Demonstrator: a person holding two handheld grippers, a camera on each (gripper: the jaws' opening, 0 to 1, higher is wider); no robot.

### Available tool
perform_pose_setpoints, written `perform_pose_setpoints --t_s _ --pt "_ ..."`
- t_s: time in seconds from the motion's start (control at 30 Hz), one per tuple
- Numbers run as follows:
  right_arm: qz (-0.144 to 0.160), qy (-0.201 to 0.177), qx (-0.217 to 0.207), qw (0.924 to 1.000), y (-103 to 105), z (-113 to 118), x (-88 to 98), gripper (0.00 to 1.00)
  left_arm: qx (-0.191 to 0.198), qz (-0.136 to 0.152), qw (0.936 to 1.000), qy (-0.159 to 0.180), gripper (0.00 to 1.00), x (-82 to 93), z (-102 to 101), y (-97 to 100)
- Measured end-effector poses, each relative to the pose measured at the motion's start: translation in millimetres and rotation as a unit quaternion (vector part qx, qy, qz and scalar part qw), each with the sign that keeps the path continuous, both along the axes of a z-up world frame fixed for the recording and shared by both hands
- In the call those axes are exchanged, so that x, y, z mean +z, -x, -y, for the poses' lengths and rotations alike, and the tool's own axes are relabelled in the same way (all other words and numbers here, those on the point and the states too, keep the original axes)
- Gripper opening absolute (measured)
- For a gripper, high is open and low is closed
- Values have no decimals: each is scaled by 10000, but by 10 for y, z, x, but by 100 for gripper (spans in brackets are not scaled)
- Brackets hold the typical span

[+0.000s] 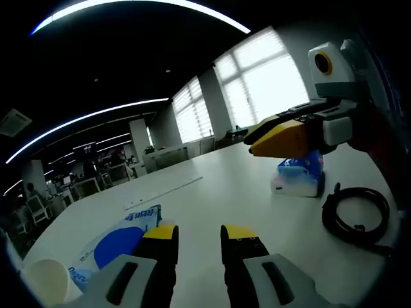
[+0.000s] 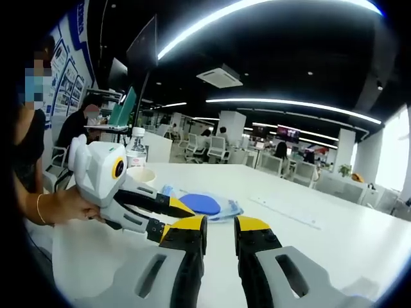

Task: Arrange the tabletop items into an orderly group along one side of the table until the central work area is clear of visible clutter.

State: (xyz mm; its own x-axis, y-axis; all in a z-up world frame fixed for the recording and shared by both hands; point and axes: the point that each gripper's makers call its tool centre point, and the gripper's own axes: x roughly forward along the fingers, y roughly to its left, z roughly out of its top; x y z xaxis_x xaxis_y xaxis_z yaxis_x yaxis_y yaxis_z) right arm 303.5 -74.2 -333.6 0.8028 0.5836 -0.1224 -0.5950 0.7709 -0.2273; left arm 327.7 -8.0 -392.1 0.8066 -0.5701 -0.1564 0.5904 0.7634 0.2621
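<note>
1. Left gripper view: left hand-held gripper (image 1: 199, 239) hovered over the white worktop (image 1: 212, 199) with jaws narrowly apart and nothing between them. A blue-and-white pouch (image 1: 119, 240) lay just left of them, with a paper cup (image 1: 45, 279) beside it. The right hand-held gripper (image 1: 257, 138) hung above a tissue pack (image 1: 300, 176), near a coiled black cable (image 1: 356, 215); a ruler (image 1: 164, 192) lay farther off.
2. Right gripper view: right hand-held gripper (image 2: 220, 231) was empty too, jaws narrowly parted. The pouch (image 2: 202, 204) lay ahead, cup (image 2: 141, 174) and bottle (image 2: 135, 149) beyond it, ruler (image 2: 286, 212) to the right.
</note>
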Motion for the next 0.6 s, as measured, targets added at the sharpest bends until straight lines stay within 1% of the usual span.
perform_pose_setpoints --t_s 0.2,0.43,0.6 --pt "-74 44 43 10000 -66 -58 -31 16 71 34 10000 -19 25 11 -30 -27" --pt "-36 149 60 9999 -115 -118 -2 16 192 46 9998 8 25 27 -87 -65" --pt "-28 173 72 9998 -203 -140 7 16 258 14 9996 84 25 40 -123 -85"
